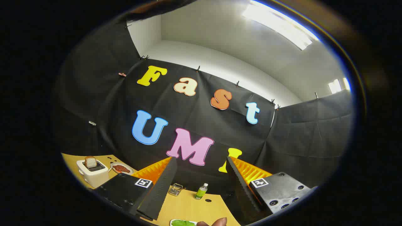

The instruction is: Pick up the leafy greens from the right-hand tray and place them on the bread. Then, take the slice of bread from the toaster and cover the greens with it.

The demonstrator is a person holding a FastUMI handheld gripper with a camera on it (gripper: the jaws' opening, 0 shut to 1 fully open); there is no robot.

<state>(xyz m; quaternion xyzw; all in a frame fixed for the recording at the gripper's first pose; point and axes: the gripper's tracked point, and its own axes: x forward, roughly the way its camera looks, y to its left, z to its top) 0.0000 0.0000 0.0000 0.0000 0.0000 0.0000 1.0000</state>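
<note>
Green leaves (182, 223) are lying on a white tray (173, 222) on the worktop (188, 205), nearer than the small bottle (201, 191). The tool (201, 179) is gaping wide, holding nothing, pointing high; it is needing to tip down and straddle the leaves. Bread (90, 161) is standing in the toaster (93, 174), far left of the bottle.
</note>
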